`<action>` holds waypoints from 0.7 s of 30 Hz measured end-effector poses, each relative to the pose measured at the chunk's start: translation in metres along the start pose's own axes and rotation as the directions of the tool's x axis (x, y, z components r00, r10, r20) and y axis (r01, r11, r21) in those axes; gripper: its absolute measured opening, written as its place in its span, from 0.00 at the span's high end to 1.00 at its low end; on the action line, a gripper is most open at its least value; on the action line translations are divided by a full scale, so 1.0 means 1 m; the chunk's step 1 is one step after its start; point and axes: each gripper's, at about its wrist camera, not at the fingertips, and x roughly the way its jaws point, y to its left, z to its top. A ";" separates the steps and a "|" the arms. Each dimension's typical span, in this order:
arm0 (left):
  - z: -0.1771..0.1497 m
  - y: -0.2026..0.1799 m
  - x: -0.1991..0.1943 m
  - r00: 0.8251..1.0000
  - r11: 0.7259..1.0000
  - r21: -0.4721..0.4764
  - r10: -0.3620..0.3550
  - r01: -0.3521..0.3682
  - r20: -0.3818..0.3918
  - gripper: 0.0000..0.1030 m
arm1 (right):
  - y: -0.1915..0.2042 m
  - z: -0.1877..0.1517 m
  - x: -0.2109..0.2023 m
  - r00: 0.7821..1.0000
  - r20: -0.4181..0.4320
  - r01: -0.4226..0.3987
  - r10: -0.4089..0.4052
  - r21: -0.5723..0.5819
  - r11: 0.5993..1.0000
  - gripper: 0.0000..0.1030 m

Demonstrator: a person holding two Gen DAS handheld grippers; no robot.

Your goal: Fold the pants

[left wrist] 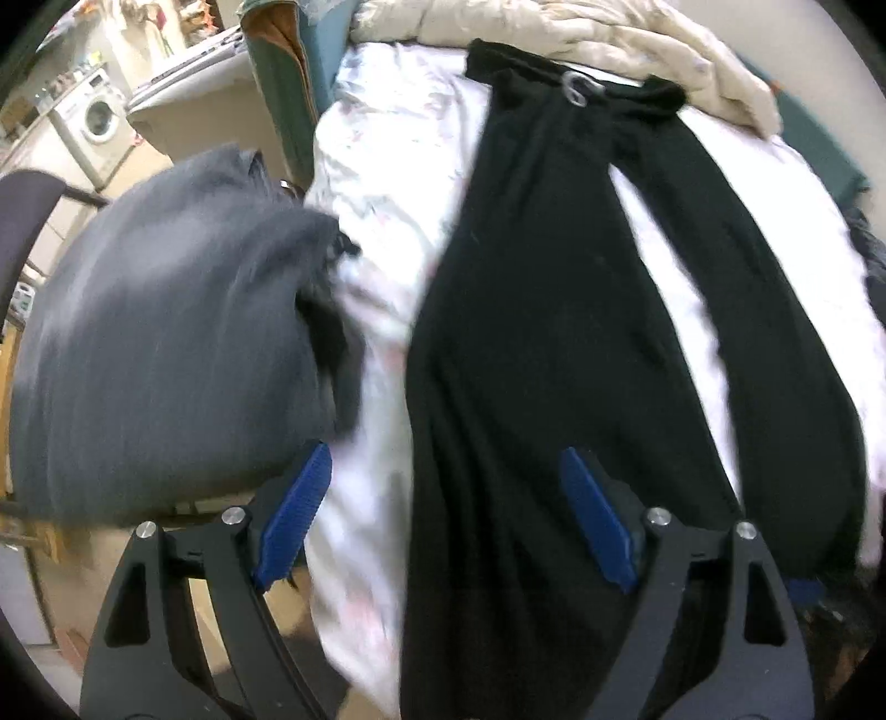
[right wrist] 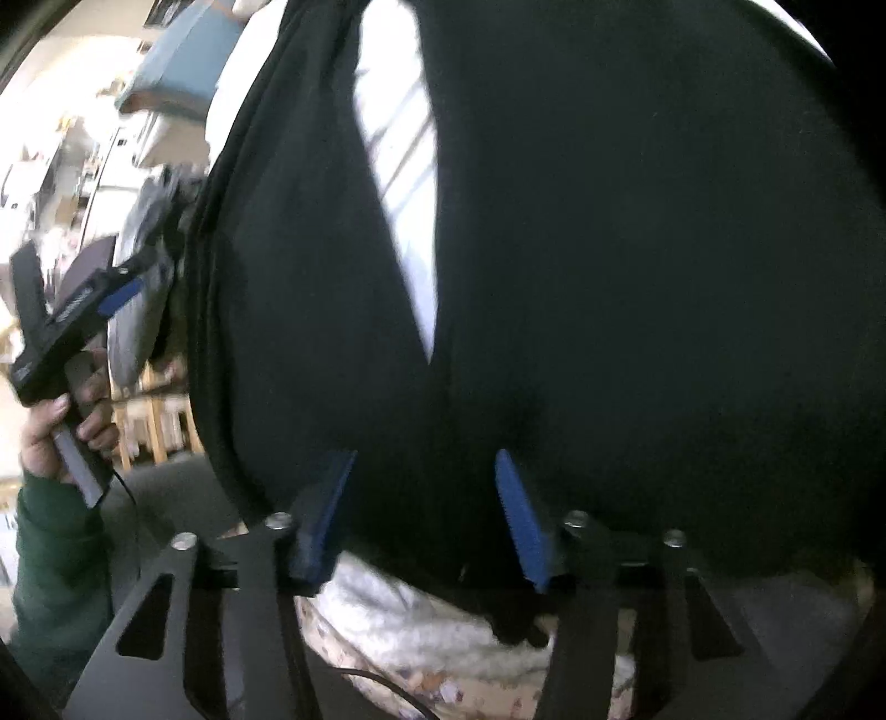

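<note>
Black pants point(left wrist: 531, 332) lie spread flat on a bed with a white floral sheet point(left wrist: 387, 194), two legs apart, a white drawstring loop point(left wrist: 578, 88) at the far end. My left gripper point(left wrist: 448, 515) is open, its blue pads point(left wrist: 293, 520) wide apart, hovering over the near end of the left leg. In the right wrist view the pants point(right wrist: 609, 249) fill the frame. My right gripper point(right wrist: 423, 515) is open close over the black cloth near its hem. The left gripper point(right wrist: 72, 315), held in a hand, shows at the left there.
A folded grey garment point(left wrist: 166, 354) lies at the bed's left edge. A cream duvet point(left wrist: 609, 50) is bunched at the far end. A washing machine point(left wrist: 94, 122) and a chair point(left wrist: 22, 221) stand left of the bed. A white patterned cover point(right wrist: 443, 626) lies below the pants' hem.
</note>
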 end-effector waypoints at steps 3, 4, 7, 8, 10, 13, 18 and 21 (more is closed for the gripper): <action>-0.040 -0.005 -0.012 0.998 0.999 0.043 0.009 -0.007 -0.058 0.19 | 0.011 -0.016 0.009 0.996 -0.029 0.082 -0.084 -0.063 0.995 0.54; -0.056 -0.008 -0.010 0.995 0.998 0.065 0.023 -0.016 -0.098 0.20 | 0.012 -0.021 0.014 0.991 -0.036 0.126 -0.129 -0.076 0.989 0.54; -0.095 -0.006 0.001 0.976 0.998 0.052 -0.011 0.023 -0.216 0.20 | 0.013 -0.035 0.029 0.966 -0.055 0.245 -0.252 -0.116 0.963 0.54; -0.104 -0.004 0.003 0.973 0.999 0.035 -0.020 0.029 -0.229 0.20 | 0.014 -0.037 0.030 0.963 -0.059 0.256 -0.264 -0.121 0.959 0.54; -0.120 -0.005 0.007 0.965 0.999 0.029 -0.022 0.031 -0.262 0.20 | 0.016 -0.040 0.028 0.956 -0.044 0.283 -0.291 -0.134 0.950 0.54; -0.136 -0.013 0.022 0.963 0.995 0.098 0.012 0.015 -0.269 0.43 | 0.019 -0.043 0.028 0.940 -0.022 0.332 -0.341 -0.174 0.927 0.67; -0.134 -0.008 0.013 0.960 0.996 0.077 -0.026 0.050 -0.280 0.94 | 0.026 -0.043 0.021 0.968 -0.023 0.240 -0.248 -0.191 0.952 0.97; -0.124 0.008 -0.020 0.967 0.996 0.022 -0.079 0.087 -0.243 0.95 | 0.030 -0.049 -0.004 0.991 0.020 0.130 -0.129 -0.150 0.980 0.98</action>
